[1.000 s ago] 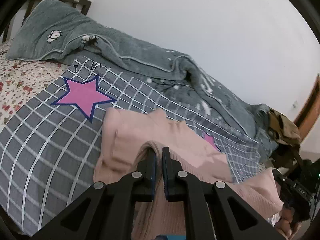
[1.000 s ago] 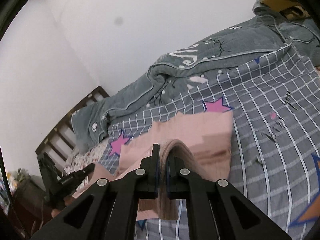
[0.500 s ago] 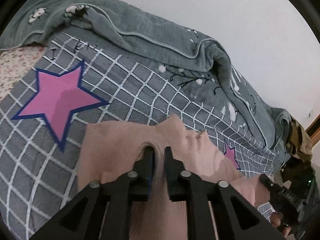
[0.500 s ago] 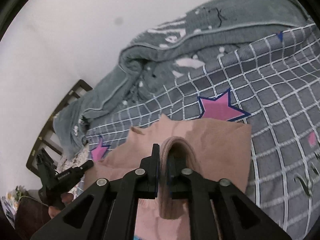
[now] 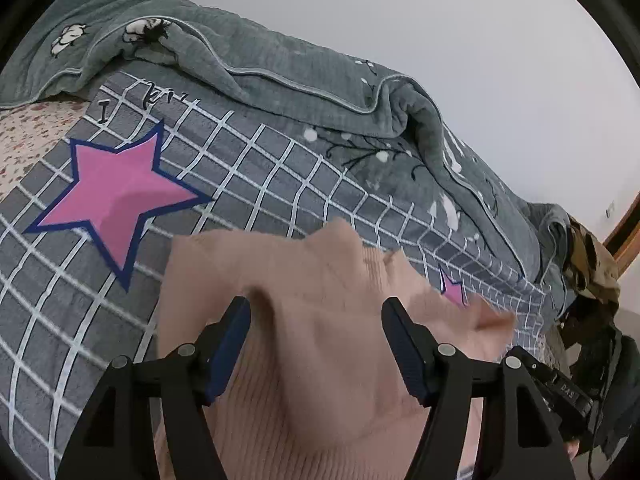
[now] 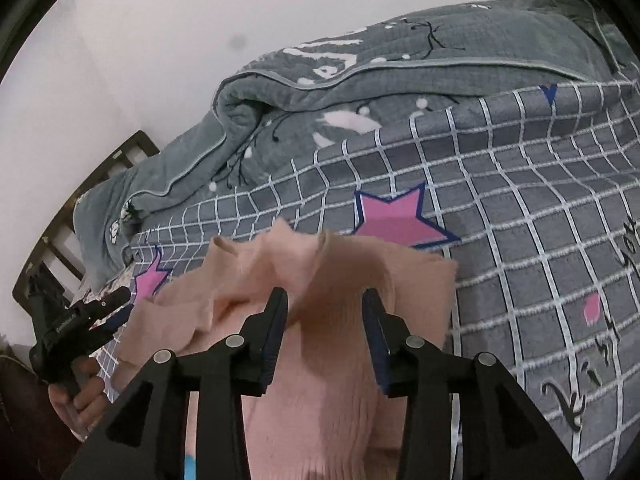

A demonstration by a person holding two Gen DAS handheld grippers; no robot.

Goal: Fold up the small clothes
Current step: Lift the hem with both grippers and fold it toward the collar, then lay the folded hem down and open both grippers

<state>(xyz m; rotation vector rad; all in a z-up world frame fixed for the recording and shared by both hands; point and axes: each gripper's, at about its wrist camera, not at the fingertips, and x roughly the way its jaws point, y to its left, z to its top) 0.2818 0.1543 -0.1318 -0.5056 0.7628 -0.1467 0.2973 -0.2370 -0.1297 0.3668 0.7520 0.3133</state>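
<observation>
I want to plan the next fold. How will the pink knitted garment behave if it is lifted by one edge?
The pink knitted garment is probably floppy: it already bunches into soft folds. Its ribbed knit looks thin, so likely light. On the fleecy checked blanket it would probably drag rather than slide.

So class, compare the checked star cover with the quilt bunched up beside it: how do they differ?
The checked cover lies spread flat; the quilt is heaped in folds along the wall. The cover shows white grid lines and pink stars; the quilt shows branch and blossom prints with pale piping. Both are grey.
</observation>
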